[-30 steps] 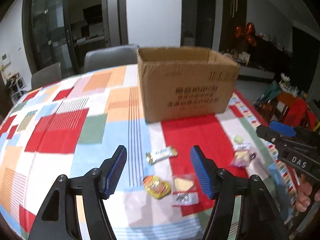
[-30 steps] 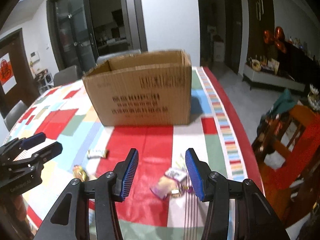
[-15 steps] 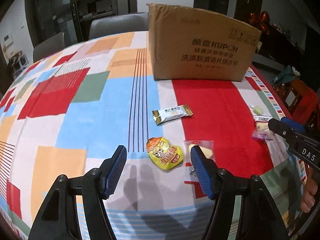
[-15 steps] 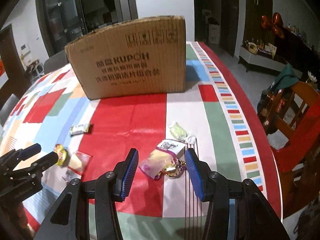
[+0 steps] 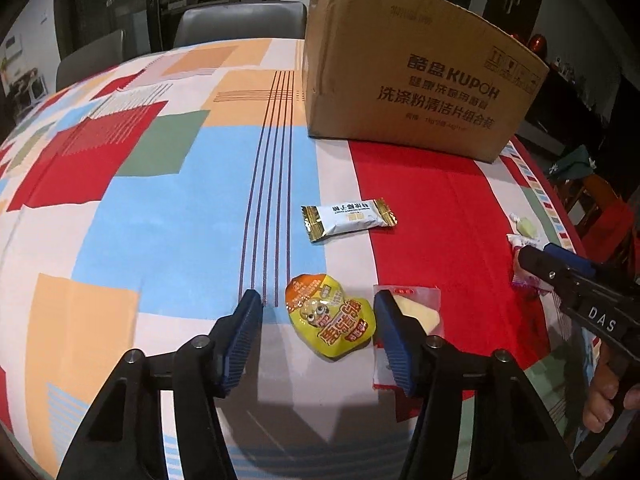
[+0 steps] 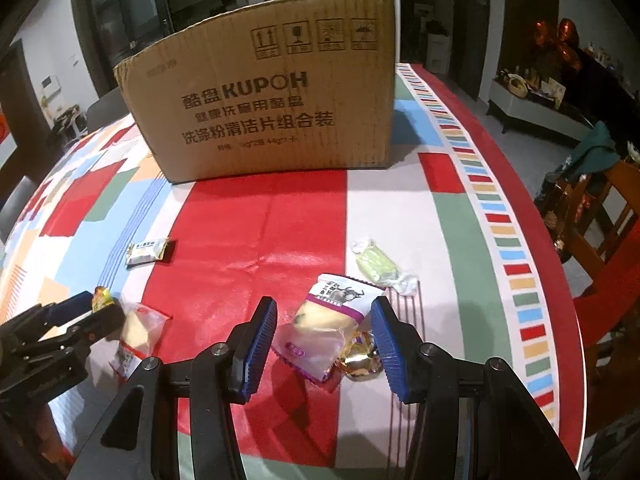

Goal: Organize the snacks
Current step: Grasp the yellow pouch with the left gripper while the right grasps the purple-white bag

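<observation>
Fingers (image 5: 390, 334) of the left gripper (image 5: 318, 334), lately narrowing, are held open astride the yellow packet (image 5: 332, 326); the clear packet (image 5: 420, 312) is partly hidden. Right gripper (image 6: 323, 340) jaws are parted about the purple-edged packet (image 6: 320, 328), contact indiscernible.

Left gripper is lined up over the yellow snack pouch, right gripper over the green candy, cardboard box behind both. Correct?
Not quite. The right gripper straddles the purple-and-white snack bag, not the green candy, which lies beyond it, per the right wrist view. Left gripper, yellow pouch and cardboard box are right.
</observation>
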Motion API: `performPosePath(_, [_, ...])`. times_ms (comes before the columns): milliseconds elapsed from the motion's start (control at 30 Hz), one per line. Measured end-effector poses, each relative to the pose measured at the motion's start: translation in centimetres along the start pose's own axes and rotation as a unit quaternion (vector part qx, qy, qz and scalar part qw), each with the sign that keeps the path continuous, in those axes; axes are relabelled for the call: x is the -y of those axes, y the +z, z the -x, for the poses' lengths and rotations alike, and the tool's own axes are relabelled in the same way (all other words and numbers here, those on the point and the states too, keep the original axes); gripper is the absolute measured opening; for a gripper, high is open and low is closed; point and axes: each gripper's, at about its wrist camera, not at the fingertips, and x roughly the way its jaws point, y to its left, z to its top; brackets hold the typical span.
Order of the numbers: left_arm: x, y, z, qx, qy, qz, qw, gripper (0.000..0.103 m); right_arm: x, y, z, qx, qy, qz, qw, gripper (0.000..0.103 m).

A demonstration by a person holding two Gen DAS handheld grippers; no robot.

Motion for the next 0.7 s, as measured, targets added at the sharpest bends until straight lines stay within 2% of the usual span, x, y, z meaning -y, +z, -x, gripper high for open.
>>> performPosePath(167, [-0.8, 0.5, -0.1, 0.003, -0.008, 0.015, 0.9999, 0.048, -1.1, 0.6, -1.0, -0.012, 0.014, 0.008, 1.0, 0.05])
performPosePath(333, [-1.1, 0.5, -0.1, 0.005, -0.011, 0.019, 0.9997, 0.046, -1.6, 0.6, -1.5, -0.015, 0.023, 0.007, 1.0, 0.049])
performPosePath(433, [-1.0, 0.4, -0.1, 0.005, -0.01, 0.016, 0.9998, 0.045, -1.6, 0.5, -1.7, -0.018, 0.024, 0.008, 1.0, 0.036])
performPosePath(700, [-1.1, 0.3, 0.2, 0.005, -0.014, 0.017, 0.9997, 0.044, -1.9, 0.3, -1.2, -0.008, 0.021, 0.012, 1.0, 0.032])
